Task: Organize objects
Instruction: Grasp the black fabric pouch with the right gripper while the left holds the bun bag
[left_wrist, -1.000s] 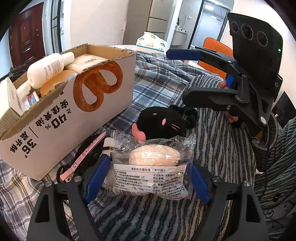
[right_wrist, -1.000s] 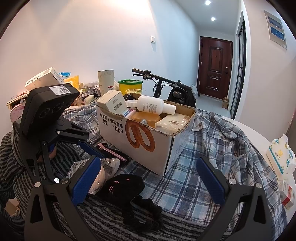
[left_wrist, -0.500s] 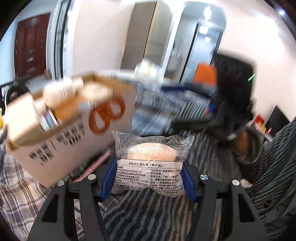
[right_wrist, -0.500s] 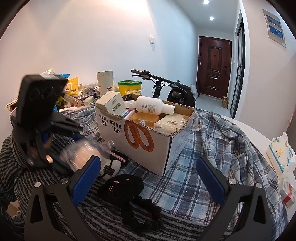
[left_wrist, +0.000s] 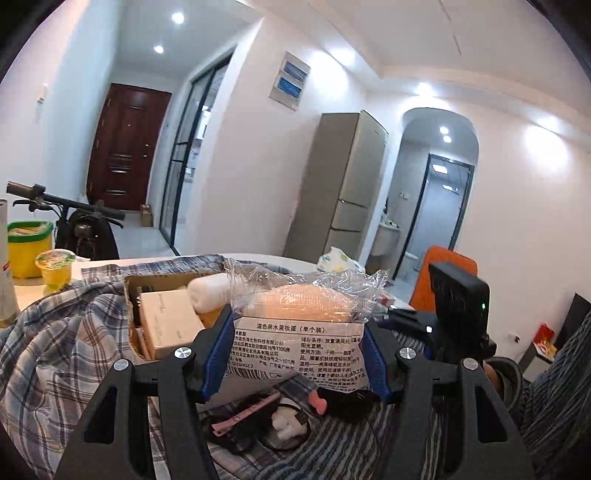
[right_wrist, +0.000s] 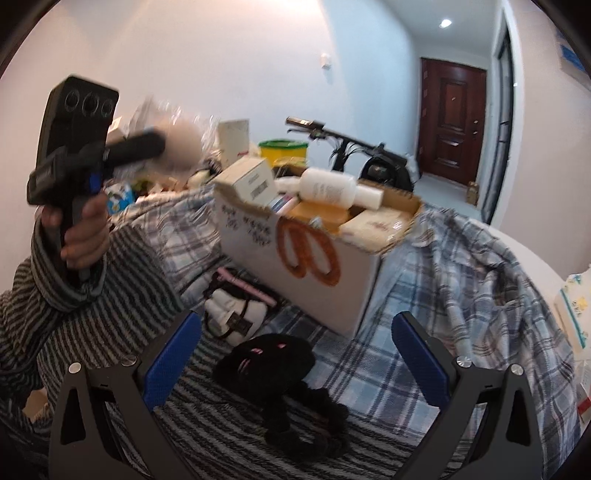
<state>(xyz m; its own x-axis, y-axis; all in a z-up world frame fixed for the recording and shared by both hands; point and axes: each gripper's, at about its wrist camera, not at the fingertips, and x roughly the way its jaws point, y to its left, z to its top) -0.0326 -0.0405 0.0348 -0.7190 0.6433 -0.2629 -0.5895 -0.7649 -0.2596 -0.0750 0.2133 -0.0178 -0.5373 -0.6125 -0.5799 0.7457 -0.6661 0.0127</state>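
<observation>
My left gripper (left_wrist: 295, 354) is shut on a clear packet with a peach makeup sponge (left_wrist: 301, 325) and holds it in the air, level with the top of the cardboard box (left_wrist: 162, 325). In the right wrist view the left gripper (right_wrist: 162, 144) is raised at the left with the blurred packet (right_wrist: 181, 142) in it. The box (right_wrist: 317, 258) holds a white lotion bottle (right_wrist: 332, 190) and small cartons. My right gripper (right_wrist: 295, 354) is open and empty, above a black plush toy (right_wrist: 273, 360) on the striped cloth.
A pink strip (right_wrist: 243, 286) and a white-and-black pouch (right_wrist: 236, 312) lie left of the box. A plaid shirt (right_wrist: 461, 288) covers the table at the right. A tissue pack (right_wrist: 574, 306) sits at the far right. A yellow tub (left_wrist: 26, 247) and a bicycle (right_wrist: 369, 162) stand behind.
My left gripper has lifted the sponge packet off the cloth and up to the height of the box top, tilting upward. The right gripper has barely moved.
</observation>
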